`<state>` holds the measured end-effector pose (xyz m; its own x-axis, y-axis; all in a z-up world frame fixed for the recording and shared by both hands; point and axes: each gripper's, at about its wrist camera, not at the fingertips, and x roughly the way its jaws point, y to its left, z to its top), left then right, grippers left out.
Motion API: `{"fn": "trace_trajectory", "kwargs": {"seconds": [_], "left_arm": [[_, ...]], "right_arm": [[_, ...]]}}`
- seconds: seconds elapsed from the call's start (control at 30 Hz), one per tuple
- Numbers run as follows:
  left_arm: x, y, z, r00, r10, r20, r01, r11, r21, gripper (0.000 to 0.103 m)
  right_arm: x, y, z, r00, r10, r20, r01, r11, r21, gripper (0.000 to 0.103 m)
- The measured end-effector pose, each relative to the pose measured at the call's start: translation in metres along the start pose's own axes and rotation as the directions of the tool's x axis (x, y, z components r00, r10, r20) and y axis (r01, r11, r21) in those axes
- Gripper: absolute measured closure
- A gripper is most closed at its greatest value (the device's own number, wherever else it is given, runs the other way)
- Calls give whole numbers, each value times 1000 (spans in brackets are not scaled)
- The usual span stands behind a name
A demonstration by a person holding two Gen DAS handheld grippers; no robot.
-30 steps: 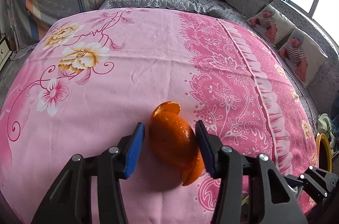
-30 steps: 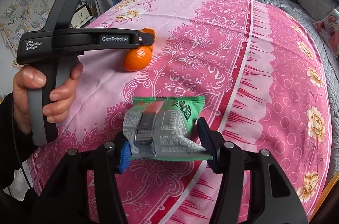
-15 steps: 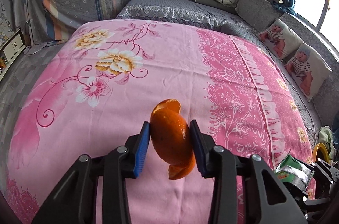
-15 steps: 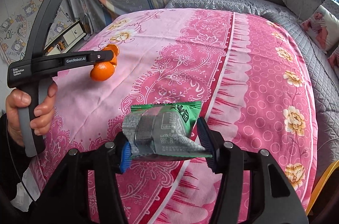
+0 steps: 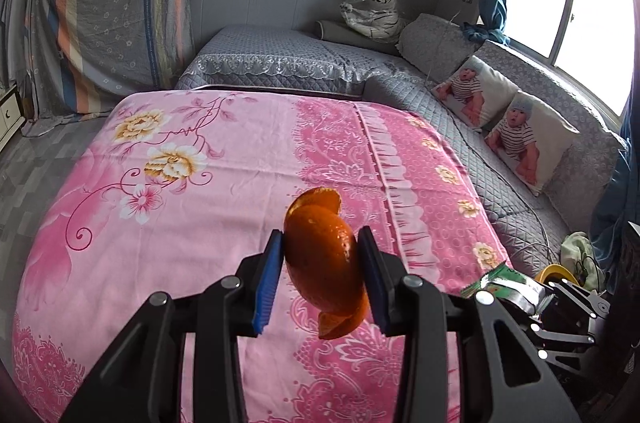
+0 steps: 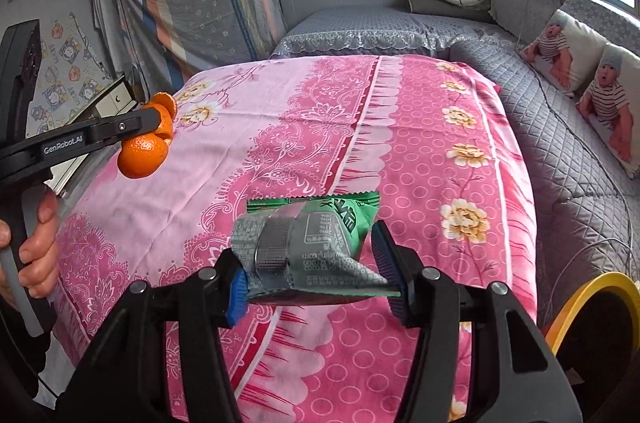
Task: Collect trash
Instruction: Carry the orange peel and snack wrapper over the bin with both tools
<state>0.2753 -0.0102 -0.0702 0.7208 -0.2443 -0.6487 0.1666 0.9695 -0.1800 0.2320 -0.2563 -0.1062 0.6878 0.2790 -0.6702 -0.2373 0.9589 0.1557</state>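
My left gripper (image 5: pixel 322 277) is shut on an orange peel (image 5: pixel 320 263) and holds it in the air above the pink flowered bedspread (image 5: pixel 192 207). The peel also shows in the right wrist view (image 6: pixel 146 147), held up at the left. My right gripper (image 6: pixel 312 275) is shut on a green and silver snack wrapper (image 6: pixel 308 243) above the near part of the bedspread (image 6: pixel 420 151). The wrapper and right gripper show at the lower right of the left wrist view (image 5: pixel 508 283).
A yellow-rimmed bin (image 6: pixel 592 307) stands at the lower right beside the bed; it also shows in the left wrist view (image 5: pixel 556 273). A grey quilted bench with baby-print pillows (image 5: pixel 516 127) runs along the right. A plush tiger (image 5: pixel 372 11) sits at the back.
My left gripper closed on the orange peel and lifted it off the bedspread. Both grippers have risen and pulled back, so more of the room shows.
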Motion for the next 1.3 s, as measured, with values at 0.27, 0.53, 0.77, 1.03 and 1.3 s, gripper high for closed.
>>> {"fn": "trace_trajectory", "kwargs": {"seconds": [0.27, 0.53, 0.77, 1.03, 1.3], "left_arm": [[-28, -66, -1, 996, -74, 47, 69, 992, 102, 67], [-45, -136, -5, 980, -190, 62, 174, 962, 209, 67], [-48, -197, -17, 962, -269, 43, 244, 919, 309, 67], [-38, -250, -29, 940, -340, -14, 320, 870, 374, 67], [-21, -295, -46, 920, -385, -77, 381, 828, 412, 67]], "right_arm": [[-46, -46, -6, 993, -89, 84, 82, 993, 82, 52], [-83, -96, -22, 976, -179, 124, 156, 972, 177, 52], [-109, -138, -43, 955, -267, 131, 226, 937, 266, 52], [-134, -189, -76, 925, -365, 103, 304, 876, 374, 52], [-151, -231, -111, 898, -436, 63, 358, 806, 471, 51]]}}
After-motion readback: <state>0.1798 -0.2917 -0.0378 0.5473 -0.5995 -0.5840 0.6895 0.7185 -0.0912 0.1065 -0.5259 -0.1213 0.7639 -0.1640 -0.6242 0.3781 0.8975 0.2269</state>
